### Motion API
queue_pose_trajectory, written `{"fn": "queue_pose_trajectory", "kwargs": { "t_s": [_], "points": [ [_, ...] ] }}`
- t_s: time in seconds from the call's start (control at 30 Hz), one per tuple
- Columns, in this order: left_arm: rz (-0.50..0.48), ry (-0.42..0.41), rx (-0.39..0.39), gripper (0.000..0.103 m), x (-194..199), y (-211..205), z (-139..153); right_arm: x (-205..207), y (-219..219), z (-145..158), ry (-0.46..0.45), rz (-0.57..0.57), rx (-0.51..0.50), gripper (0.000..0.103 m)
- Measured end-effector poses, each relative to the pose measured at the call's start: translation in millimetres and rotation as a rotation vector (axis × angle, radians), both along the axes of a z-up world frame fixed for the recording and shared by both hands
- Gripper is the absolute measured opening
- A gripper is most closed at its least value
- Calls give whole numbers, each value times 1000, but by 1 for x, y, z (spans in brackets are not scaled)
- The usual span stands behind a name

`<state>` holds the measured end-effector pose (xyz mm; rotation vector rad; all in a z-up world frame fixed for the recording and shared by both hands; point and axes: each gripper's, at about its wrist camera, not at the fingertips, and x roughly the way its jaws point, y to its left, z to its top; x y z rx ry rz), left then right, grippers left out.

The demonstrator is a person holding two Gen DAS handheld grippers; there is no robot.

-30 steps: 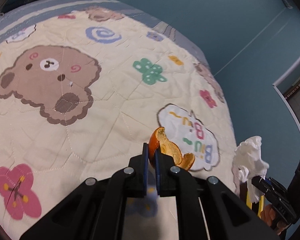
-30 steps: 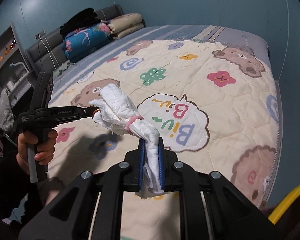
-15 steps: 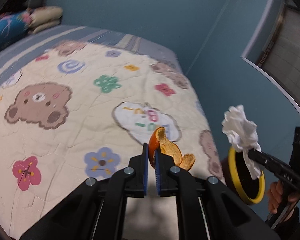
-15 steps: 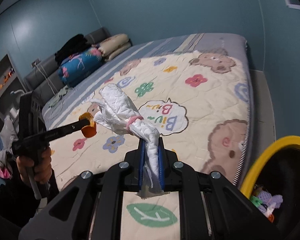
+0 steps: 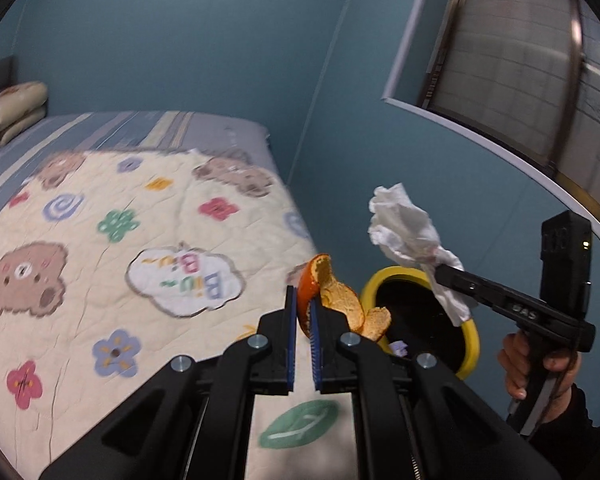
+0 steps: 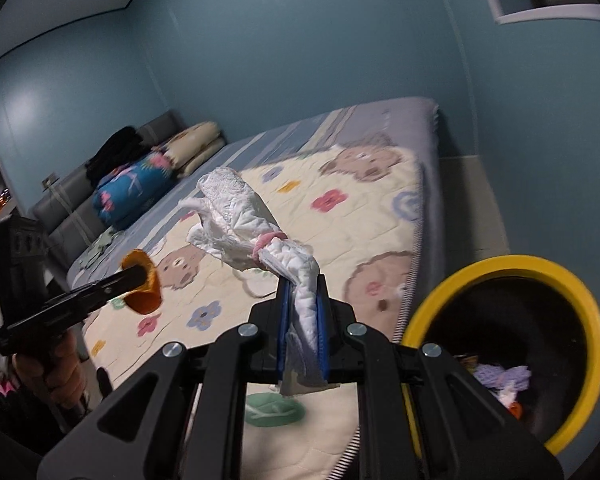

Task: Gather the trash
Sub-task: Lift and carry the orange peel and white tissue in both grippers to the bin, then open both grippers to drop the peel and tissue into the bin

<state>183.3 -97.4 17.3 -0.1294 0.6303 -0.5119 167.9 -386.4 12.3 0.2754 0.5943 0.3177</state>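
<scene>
clamping one curl of orange peel [image 5: 327, 300], the left gripper [image 5: 303, 322] has its blue pads pressed tight on the peel's edge, so the peel stands nearly upright from the jaws, its long axis rising and curling toward the right, pith side showing. just beyond it sits one yellow-rimmed bin [image 5: 473, 334], dark inside, with some scraps at the bottom. the right gripper [image 6: 302, 320] is closed on one crumpled white tissue wad [image 6: 244, 220], ringed by a pink band; its long axis runs away from the jaws, up and leftward, held in the air near the bin. farther off lies one bed with a bear-print quilt [image 5: 100, 264], and two stacked pillows [image 6: 196, 148] rest at its head.
</scene>
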Motion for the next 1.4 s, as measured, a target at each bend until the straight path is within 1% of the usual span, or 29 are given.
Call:
{"fn": "queue_pose_trajectory", "kwargs": {
  "t_s": [0.1, 0.27, 0.37, 0.57, 0.77, 0.87, 0.97, 1.1, 1.2, 1.3, 1.33, 1.37, 1.4],
  "points": [
    [-33, -36, 17, 5, -6, -20, 8, -8, -17, 2, -15, -50, 9, 12],
    [-87, -49, 42, 5, -5, -54, 14, -15, -52, 0, -17, -134, 54, 12],
    [-112, -60, 67, 5, -2, -74, 14, -21, -71, -1, -18, -188, 61, 12],
    [-167, -64, 99, 5, 6, -116, 9, -30, -100, -6, -26, -290, 46, 12],
    [-212, -58, 123, 5, 18, -157, -4, -30, -129, -22, 18, -365, 68, 12],
    [-237, -26, 117, 5, 29, -174, -16, -23, -140, -34, 49, -387, 72, 12],
    [-282, 43, 89, 6, 42, -193, -30, -13, -149, -48, 93, -401, 84, 12],
    [-298, 82, 106, 6, 56, -215, -52, -1, -159, -69, 153, -425, 94, 13],
    [-311, 148, 86, 6, 68, -225, -66, 11, -168, -83, 196, -440, 116, 15],
    [-311, 193, 63, 6, 78, -229, -74, 15, -171, -92, 214, -468, 124, 15],
    [-307, 204, 55, 7, 81, -229, -76, 15, -172, -93, 214, -476, 123, 15],
    [-304, 215, 45, 14, 83, -228, -77, 14, -171, -93, 211, -485, 114, 17],
    [-298, 224, 40, 23, 84, -228, -79, 13, -172, -92, 208, -493, 110, 21]
  ]
}}
